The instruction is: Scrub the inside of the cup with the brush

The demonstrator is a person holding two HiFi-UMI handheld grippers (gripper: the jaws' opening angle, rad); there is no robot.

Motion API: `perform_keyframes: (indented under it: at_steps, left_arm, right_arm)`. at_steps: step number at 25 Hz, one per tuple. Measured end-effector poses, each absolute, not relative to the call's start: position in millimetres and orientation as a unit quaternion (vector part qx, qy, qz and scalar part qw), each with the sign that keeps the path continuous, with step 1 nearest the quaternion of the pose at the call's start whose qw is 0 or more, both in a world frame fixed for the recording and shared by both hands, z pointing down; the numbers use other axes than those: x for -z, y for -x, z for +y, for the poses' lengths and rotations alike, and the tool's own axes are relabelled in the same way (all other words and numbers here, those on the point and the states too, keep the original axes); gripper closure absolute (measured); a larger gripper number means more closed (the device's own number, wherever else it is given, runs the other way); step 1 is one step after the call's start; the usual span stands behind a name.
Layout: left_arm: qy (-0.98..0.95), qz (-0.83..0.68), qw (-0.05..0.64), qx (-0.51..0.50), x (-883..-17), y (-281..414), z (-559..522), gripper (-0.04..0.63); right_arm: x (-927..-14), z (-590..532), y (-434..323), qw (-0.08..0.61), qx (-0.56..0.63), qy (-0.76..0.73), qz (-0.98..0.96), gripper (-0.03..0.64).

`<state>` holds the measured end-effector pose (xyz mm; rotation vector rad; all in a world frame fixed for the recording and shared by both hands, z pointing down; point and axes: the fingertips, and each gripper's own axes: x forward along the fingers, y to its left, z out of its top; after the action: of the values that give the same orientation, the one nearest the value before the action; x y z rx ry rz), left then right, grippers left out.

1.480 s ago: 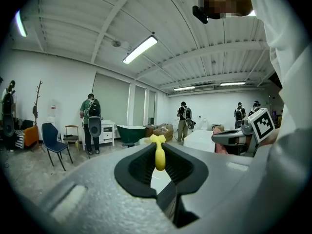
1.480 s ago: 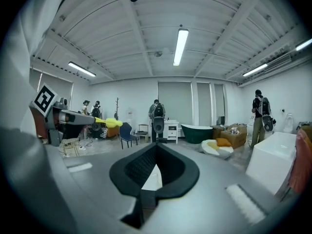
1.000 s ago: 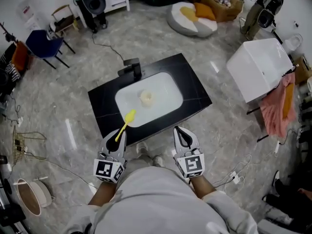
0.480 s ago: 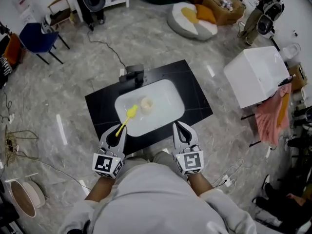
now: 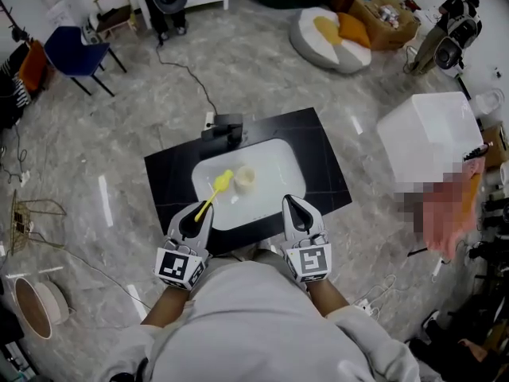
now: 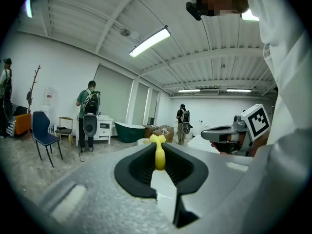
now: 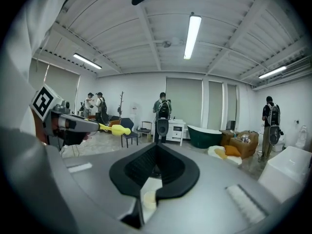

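Observation:
A pale cup (image 5: 244,180) stands in the white basin (image 5: 274,193) set in a black table (image 5: 322,165). My left gripper (image 5: 191,218) is shut on the handle of a yellow brush (image 5: 215,191); its head hangs over the basin just left of the cup. In the left gripper view the yellow brush (image 6: 159,154) sticks straight out between the closed jaws of the left gripper (image 6: 159,168). My right gripper (image 5: 296,208) hovers at the table's near edge, shut and empty. Through the right gripper (image 7: 155,168) the cup (image 7: 148,199) shows low down.
A black fixture (image 5: 227,126) sits at the basin's far edge. Around the table lie a cable, a blue chair (image 5: 75,54), a white box (image 5: 433,138), a floor cushion (image 5: 334,30) and a round basket (image 5: 36,309). Several people stand at the far wall.
Both grippers have come forward to the table's near edge. The brush head now hangs over the basin next to the cup; before it was short of it.

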<state>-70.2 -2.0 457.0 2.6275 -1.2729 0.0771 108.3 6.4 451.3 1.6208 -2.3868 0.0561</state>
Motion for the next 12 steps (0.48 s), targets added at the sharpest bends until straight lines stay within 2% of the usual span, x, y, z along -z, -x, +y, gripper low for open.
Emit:
perform_keyframes:
  at_steps: [9, 10, 12]
  left_arm:
    - [-0.89, -0.445, 0.097, -0.033, -446, 50, -14, 0.555]
    - [-0.889, -0.447, 0.096, -0.034, -446, 51, -15, 0.555]
    - [-0.886, -0.452, 0.096, -0.035, -446, 51, -18, 0.555]
  right_arm:
    - [-456, -20, -120, 0.127, -0.025, -0.521, -0.843, 0.607]
    - [-457, -22, -120, 0.127, -0.026, -0.516, -0.847, 0.587]
    - [-459, -25, -119, 0.13, -0.027, -0.504, -0.853, 0.484]
